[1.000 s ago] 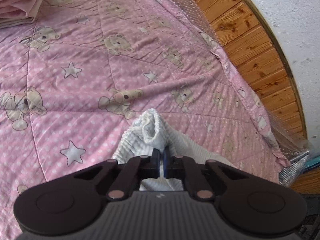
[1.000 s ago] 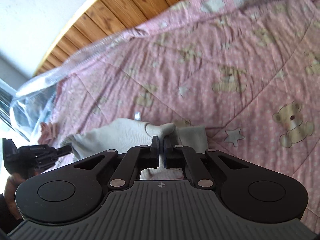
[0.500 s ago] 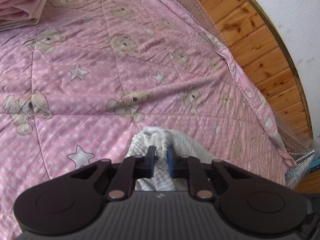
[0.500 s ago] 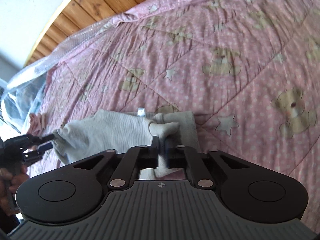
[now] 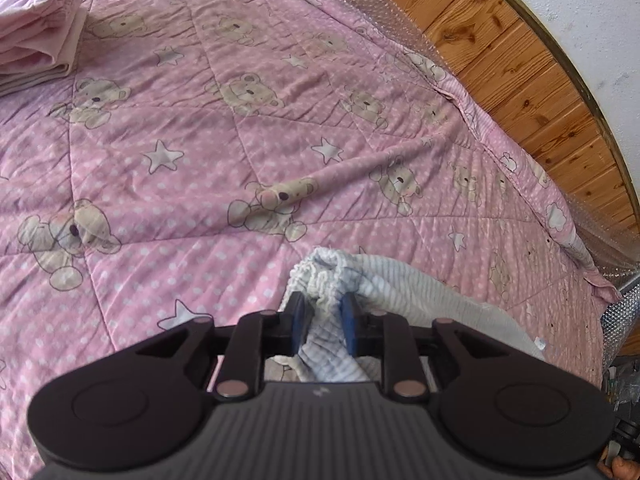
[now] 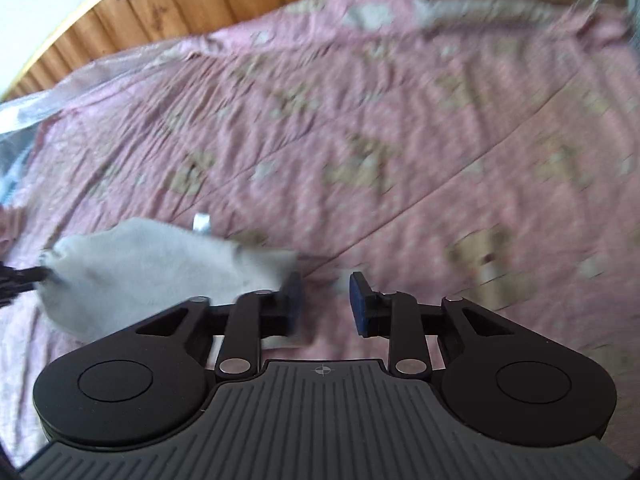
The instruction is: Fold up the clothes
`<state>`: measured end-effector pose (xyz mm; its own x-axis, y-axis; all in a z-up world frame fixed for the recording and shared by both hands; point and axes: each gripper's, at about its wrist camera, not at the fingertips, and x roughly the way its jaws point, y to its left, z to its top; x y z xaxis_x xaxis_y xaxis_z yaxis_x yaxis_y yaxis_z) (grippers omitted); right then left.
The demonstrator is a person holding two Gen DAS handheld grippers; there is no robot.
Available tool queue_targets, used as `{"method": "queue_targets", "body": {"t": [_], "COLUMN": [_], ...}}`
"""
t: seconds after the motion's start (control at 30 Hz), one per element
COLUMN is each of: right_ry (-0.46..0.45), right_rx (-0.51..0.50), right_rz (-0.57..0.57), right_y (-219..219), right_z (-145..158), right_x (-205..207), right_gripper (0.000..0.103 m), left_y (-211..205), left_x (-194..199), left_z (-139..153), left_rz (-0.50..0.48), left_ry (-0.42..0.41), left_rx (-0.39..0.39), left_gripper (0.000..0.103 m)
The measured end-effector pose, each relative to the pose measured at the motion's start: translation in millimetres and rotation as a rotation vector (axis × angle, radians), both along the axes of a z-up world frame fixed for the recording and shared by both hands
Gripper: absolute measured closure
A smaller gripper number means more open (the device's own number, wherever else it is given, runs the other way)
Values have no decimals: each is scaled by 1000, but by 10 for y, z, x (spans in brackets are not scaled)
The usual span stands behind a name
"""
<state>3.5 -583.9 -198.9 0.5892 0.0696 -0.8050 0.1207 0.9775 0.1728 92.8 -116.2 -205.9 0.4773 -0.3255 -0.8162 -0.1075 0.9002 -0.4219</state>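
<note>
Both grippers' jaws opening, white garment [image 5: 404,300] btwn left's, on quilt [image 5: 240,140].

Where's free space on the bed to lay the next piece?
Free: the wide middle of the pink bear-print quilt, between the folded pink stack at far left and the wooden wall panelling. Crowded: near edge, where the white ribbed garment lies.

- The left claw [image 5: 323,312] points steeply down, its jaws opening; a bunched fold of white cloth [image 5: 320,284] sits between its blue pads [image 5: 298,318], which no longer squeeze it.
- The right claw [image 6: 325,300] also tilts steeply down, its jaws opening, with a clear gap and nothing between the pads [image 6: 358,304]; the cloth lies just beside its left finger.
- In the blurred right view, the left claw's tip [image 6: 24,276] reaches the cloth's far end.
</note>
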Motion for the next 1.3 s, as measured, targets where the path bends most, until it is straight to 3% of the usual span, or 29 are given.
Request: {"method": "queue_targets", "body": {"t": [0.07,0.17,0.23,0.3,0.4,0.43,0.47,0.53,0.6,0.77,0.9,1.0,1.03,1.07,1.13,1.2,1.3], "right_ry": [-68,-105,-103,-86,-36,-12,-12,-26,-2,-79,-27,-15,-12,-8,13,54,106], "right_rx": [-65,-44,-49,-68,-86,-97,-90,-43,-46,-59,-110,-96,-86,-68,-36,0,106], "right_rz": [29,154,229,263,254,239,228,215,205,230,236,174,149,122,65,3,-89], "right_y": [84,354,566,709,753,717,672,593,599,803,868,836,822,805,799,822,893], "right_z": [185,292,230,90,-174,-275,-347,-375,-319,-2,-305,-176,-103,-38,10,-3,-70], "right_x": [-78,-68,-18,48,146,173,179,176,190,-32,-100,-200,-237,-286,-396,-514,-705], "right_gripper": [75,75,75,75,77,85,88,88,88,82,79,78,71,63,60,60,60], "left_y": [15,-61,-211,-405,-514,-503,-440,-293,-260,-356,-357,-468,-511,-541,-559,-570,-493], "left_x": [-33,-77,-40,40,135,163,177,149,140,50,65,73,62,37,-57,-157,-331], "left_z": [139,403,467,397,72,-53,-168,-252,-230,-126,-180,-3,71,139,245,344,462], "left_rz": [13,20,-49,-155,-207,-203,-191,-180,-168,-190,-175,-203,-219,-232,-253,-272,-283], "left_ry": [-29,-122,-151,-126,-54,-25,1,1,12,8,41,47,39,29,10,-8,-22], "left_rx": [45,130,90,37,100,131,127,66,55,116,125,196,221,237,259,281,255], "left_gripper": [78,78,78,78,78,92,99,99,99,96,99,98,92,77,61,59,54]}}
